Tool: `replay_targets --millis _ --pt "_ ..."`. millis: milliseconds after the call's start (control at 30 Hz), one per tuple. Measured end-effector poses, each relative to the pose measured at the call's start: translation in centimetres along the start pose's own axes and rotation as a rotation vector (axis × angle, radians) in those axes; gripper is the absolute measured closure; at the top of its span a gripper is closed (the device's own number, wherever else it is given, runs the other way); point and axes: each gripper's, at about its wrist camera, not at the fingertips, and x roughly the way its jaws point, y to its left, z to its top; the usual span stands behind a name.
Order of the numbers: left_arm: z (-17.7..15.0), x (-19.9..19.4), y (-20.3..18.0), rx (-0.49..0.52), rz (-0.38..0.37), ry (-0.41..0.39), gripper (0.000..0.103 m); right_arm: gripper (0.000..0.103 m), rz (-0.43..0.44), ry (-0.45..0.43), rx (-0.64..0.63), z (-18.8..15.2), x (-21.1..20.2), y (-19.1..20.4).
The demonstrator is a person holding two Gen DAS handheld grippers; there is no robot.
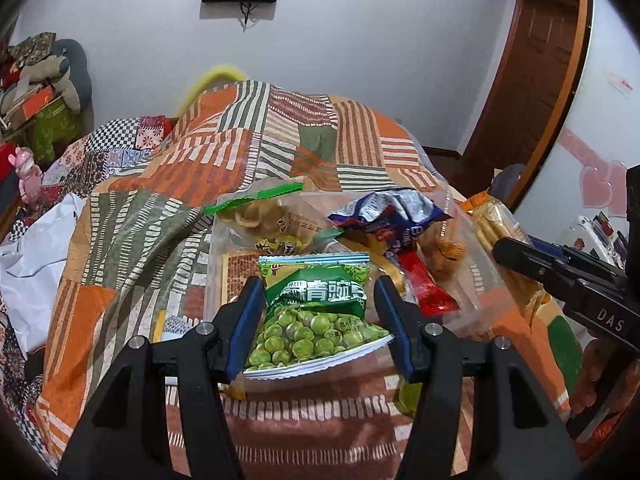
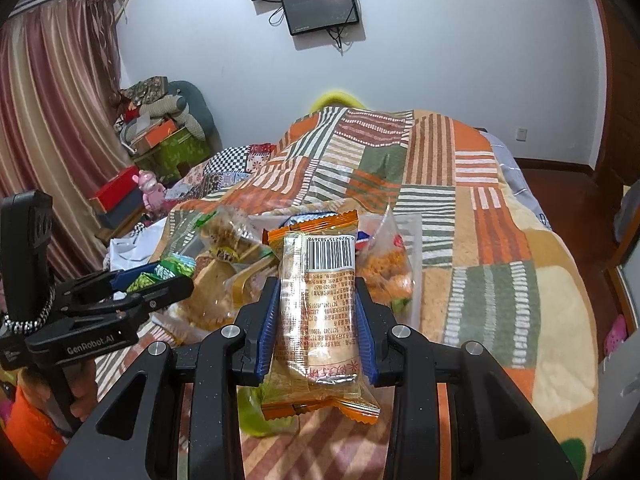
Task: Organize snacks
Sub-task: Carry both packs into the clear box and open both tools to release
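L gripper (image 1: 320,300), lower centre of its view: jaws pinch a green pea packet (image 1: 316,312). R gripper (image 2: 316,320), lower centre: jaws pressed onto an orange biscuit packet (image 2: 320,312), barcode up. Beyond both, mid-frame: clear tub (image 1: 464,312) w/ assorted snacks, probably resting on the striped blanket (image 1: 280,140).

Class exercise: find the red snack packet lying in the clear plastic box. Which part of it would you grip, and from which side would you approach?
Probably grip the red packet across its narrow width near the lower, nearer end, coming down from above on the near side. That end lies exposed in the clear box; its far end is tucked under the blue bag, so a grip there would be blocked.
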Motion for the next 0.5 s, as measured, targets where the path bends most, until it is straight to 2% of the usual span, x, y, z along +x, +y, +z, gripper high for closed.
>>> replay_targets --millis 500 --pt "0.9 2.8 0.0 -0.013 0.008 0.025 0.046 0.071 -0.031 0.019 0.006 1.0 2.7 -0.1"
